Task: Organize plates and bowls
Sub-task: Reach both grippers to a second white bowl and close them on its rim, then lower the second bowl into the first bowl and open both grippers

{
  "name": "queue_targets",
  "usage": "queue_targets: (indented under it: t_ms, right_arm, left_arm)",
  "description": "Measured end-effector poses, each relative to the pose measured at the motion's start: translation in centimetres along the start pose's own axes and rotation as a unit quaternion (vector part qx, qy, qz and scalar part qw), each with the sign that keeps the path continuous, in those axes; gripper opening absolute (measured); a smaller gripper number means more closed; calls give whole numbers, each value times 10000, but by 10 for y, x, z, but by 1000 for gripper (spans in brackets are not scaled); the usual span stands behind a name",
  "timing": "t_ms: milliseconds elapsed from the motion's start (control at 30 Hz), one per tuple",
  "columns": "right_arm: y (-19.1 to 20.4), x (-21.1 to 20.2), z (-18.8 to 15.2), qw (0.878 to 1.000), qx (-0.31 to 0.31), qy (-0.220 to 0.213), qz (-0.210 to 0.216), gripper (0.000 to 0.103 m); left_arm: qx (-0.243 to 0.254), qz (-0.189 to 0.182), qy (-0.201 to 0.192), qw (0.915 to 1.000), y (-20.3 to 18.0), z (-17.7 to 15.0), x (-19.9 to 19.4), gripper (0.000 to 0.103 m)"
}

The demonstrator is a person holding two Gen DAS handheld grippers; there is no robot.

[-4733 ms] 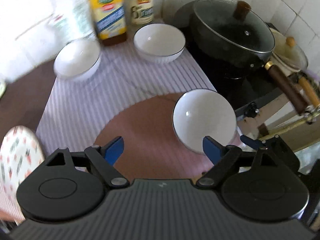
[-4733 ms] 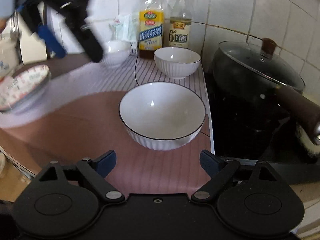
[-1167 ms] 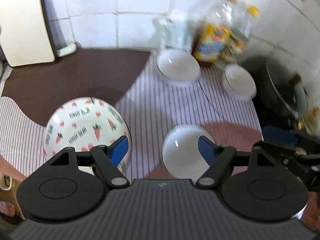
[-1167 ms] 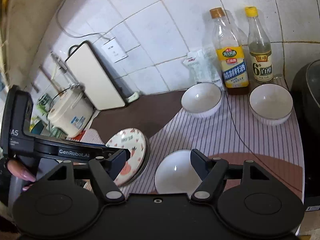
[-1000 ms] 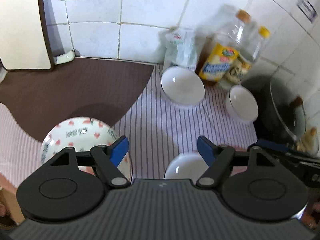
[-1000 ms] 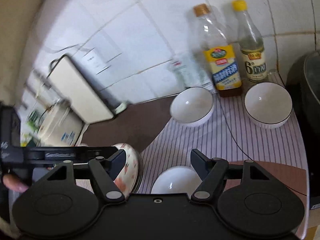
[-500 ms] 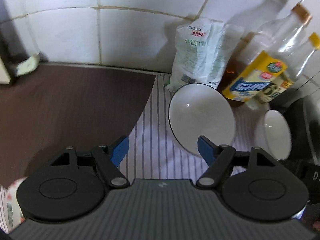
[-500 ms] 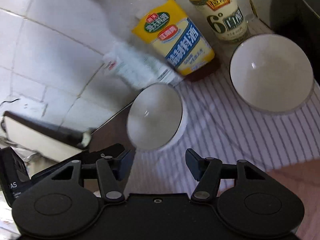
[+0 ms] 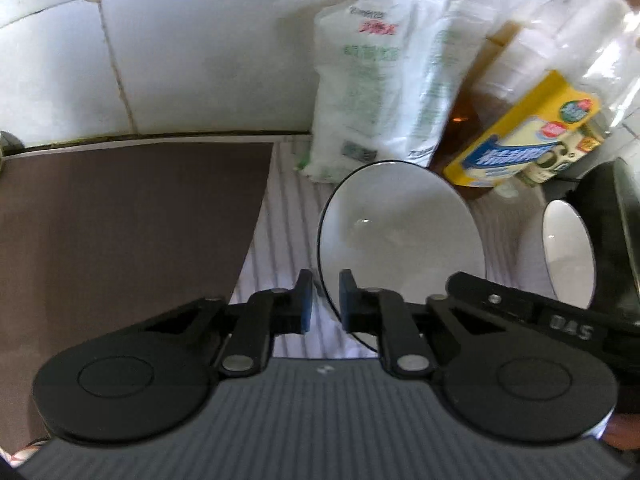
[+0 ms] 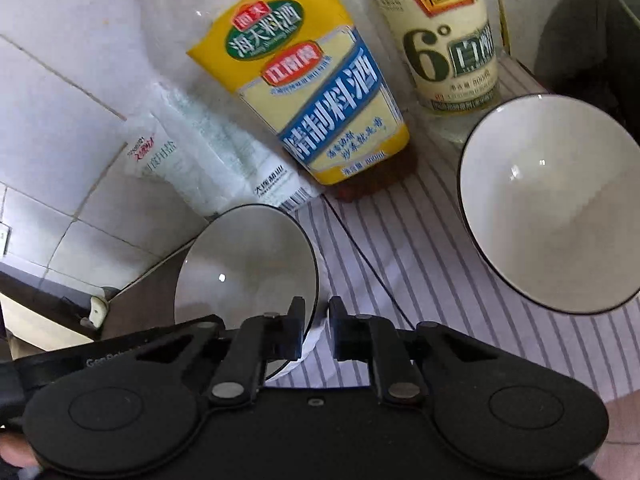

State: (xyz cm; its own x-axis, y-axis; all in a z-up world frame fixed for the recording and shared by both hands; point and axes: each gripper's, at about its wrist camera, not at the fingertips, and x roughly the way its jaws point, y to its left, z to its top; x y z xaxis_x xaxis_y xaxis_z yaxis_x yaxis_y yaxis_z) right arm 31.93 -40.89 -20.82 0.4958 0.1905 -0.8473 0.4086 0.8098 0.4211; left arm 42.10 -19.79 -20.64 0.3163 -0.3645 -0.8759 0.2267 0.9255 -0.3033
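A white bowl with a thin dark rim (image 9: 400, 240) sits on the striped mat in front of a white bag. My left gripper (image 9: 323, 300) is shut on its near left rim, one finger inside and one outside. In the right wrist view the same bowl (image 10: 248, 264) shows at lower left, and my right gripper (image 10: 316, 330) is shut on its right rim. A second white bowl (image 10: 556, 208) stands to the right, also in the left wrist view (image 9: 568, 252).
A white bag (image 9: 380, 88), a yellow-labelled cooking wine bottle (image 10: 312, 108) and a vinegar bottle (image 10: 452, 40) stand against the tiled wall right behind the bowls. A dark pot (image 9: 612, 232) is at far right. A brown mat (image 9: 120, 232) lies to the left.
Both grippers have moved forward to the back-left white bowl and closed on its rim, left on the left side, right on the right side. Half a second ago both were open.
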Motion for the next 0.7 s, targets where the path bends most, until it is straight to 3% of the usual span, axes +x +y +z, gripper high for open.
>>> queue_targets:
  t_ms: [233, 400, 700]
  right_arm:
    - [9, -8, 0, 9994, -247, 27, -234, 14]
    - [17, -37, -5, 9995, -266, -5, -159, 14]
    - [21, -102, -39, 9996, -278, 29, -15, 14]
  left_arm:
    - [214, 167, 137, 9995, -12, -11, -11, 12]
    - [342, 271, 328, 9985, -26, -26, -36, 12]
    - [597, 399, 266, 9971, -56, -65, -97, 12]
